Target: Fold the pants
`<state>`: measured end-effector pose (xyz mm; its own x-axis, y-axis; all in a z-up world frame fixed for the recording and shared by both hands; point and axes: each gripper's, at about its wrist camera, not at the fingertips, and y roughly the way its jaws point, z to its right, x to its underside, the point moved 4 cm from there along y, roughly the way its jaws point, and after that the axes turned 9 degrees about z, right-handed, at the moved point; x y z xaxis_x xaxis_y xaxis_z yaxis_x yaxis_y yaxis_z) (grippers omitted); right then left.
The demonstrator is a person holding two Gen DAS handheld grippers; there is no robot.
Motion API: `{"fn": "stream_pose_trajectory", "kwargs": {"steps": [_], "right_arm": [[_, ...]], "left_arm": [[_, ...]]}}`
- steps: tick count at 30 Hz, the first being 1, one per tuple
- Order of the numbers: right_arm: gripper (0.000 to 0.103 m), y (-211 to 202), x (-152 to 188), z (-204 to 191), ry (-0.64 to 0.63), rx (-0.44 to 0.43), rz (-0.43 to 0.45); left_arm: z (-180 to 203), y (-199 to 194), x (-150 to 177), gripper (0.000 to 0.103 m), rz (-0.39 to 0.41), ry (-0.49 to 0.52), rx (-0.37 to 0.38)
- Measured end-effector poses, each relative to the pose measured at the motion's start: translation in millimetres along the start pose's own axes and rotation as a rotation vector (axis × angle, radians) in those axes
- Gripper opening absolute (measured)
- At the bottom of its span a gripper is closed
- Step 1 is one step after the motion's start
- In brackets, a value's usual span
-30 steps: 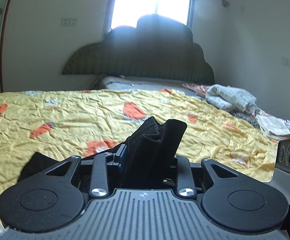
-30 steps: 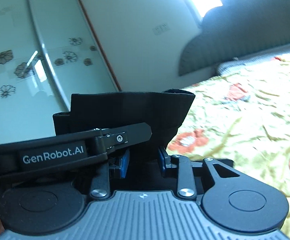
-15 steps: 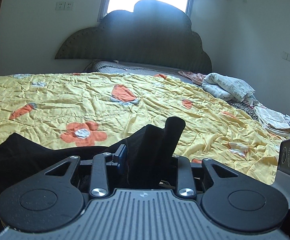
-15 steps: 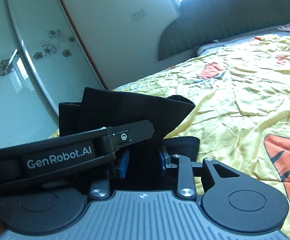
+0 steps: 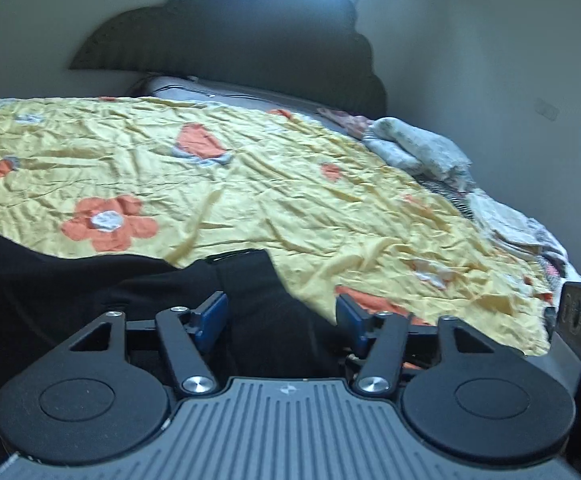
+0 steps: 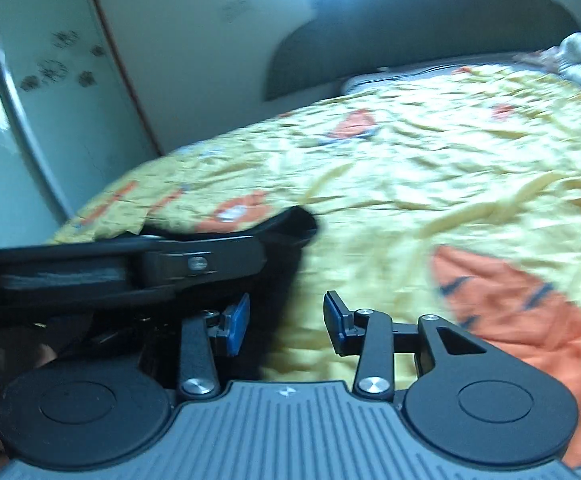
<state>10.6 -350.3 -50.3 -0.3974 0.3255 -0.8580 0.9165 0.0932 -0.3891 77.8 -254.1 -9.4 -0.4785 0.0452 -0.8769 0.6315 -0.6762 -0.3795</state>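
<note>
The black pants (image 5: 70, 288) lie flat on the yellow flowered bedspread (image 5: 290, 184), spreading from the left edge to under my left gripper (image 5: 282, 316). That gripper is open, its blue pads apart, with the cloth lying loose between and below them. In the right wrist view a corner of the pants (image 6: 294, 232) lies on the bedspread (image 6: 430, 184) at left of my right gripper (image 6: 286, 320), which is open and empty. The left gripper's black body (image 6: 130, 268) crosses that view at left.
A dark padded headboard (image 5: 250, 40) stands at the far end of the bed. Piles of light folded laundry (image 5: 422, 152) lie along the bed's right side. A glass wardrobe door with flower prints (image 6: 30, 100) stands left of the bed.
Both grippers have opened and let go of the black pants. The cloth, held up bunched before, now lies flat on the bedspread. Both grippers have dropped low over the bed.
</note>
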Motion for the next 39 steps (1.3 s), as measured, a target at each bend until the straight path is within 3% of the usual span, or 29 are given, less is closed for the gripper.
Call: {"fn": "stream_pose_trajectory", "kwargs": {"steps": [4, 6, 10, 13, 18, 19, 20, 23, 29, 34, 39], "right_arm": [[0.04, -22, -5, 14, -0.042, 0.141, 0.05], [0.04, -33, -12, 22, -0.002, 0.145, 0.101], [0.041, -31, -29, 11, 0.083, -0.006, 0.12], [0.052, -3, -34, -9, 0.108, -0.105, 0.065], [0.055, 46, -32, -14, 0.113, -0.133, -0.018], [0.048, 53, -32, -14, 0.117, -0.143, -0.032], [0.026, 57, -31, -15, 0.107, -0.142, -0.041], [0.016, 61, -32, -20, 0.024, -0.096, -0.027], [0.016, 73, -30, -19, -0.036, -0.033, -0.033], [0.022, 47, -37, -23, -0.063, 0.051, 0.043], [0.023, 13, -36, -57, -0.129, -0.059, 0.064]], "left_arm": [[-10, -28, -23, 0.075, 0.054, -0.012, 0.047], [-29, -43, -39, 0.077, 0.119, 0.019, -0.03], [-84, -50, -57, 0.074, 0.105, 0.116, -0.285], [-121, -52, -55, 0.073, 0.058, 0.108, -0.376], [-150, -52, -44, 0.074, 0.005, 0.05, -0.405], [-150, -49, -41, 0.074, -0.008, 0.055, -0.41], [-151, -46, -39, 0.074, -0.018, 0.063, -0.416], [-159, -32, -32, 0.075, -0.054, 0.084, -0.451], [-176, -19, -27, 0.076, -0.063, 0.064, -0.509], [-169, -37, -28, 0.077, -0.047, 0.057, -0.512], [-163, -39, -22, 0.08, -0.063, 0.069, -0.519]]}}
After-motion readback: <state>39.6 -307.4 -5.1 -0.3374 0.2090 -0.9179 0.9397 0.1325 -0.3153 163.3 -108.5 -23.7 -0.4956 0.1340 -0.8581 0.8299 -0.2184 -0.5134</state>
